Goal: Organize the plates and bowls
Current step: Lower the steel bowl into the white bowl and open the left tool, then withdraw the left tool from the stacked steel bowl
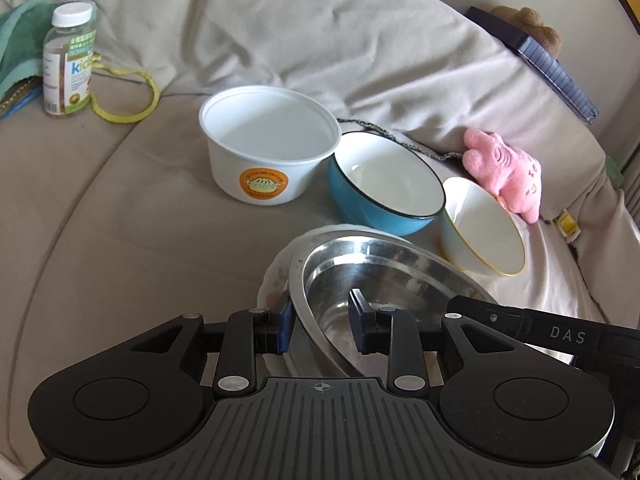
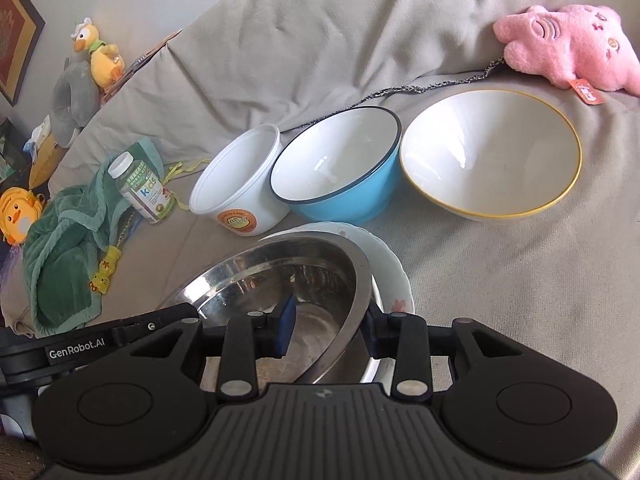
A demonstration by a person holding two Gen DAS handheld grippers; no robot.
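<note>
A steel bowl [image 1: 384, 268] [image 2: 280, 280] sits tilted on a white floral plate [image 1: 272, 280] [image 2: 392, 276] on the beige sofa seat. My left gripper [image 1: 322, 320] straddles the bowl's left rim, one pad outside and one inside, with a gap showing beside the inner pad. My right gripper [image 2: 330, 320] straddles the opposite rim in the same way, jaws parted and its inner pad clear of the wall. Behind stand a white plastic tub [image 1: 268, 144] [image 2: 240, 188], a blue bowl [image 1: 384, 180] [image 2: 340, 168] and a white yellow-rimmed bowl [image 1: 484, 228] [image 2: 492, 152].
A pink plush [image 1: 504, 168] [image 2: 568, 48] lies against the back cushion [image 1: 320, 28]. A vitamin bottle [image 1: 70, 60] [image 2: 142, 188], a green towel [image 2: 68, 240] and yellow toys [image 2: 16, 212] sit at the left. A dark notebook [image 1: 540, 64] rests on the cushion's right.
</note>
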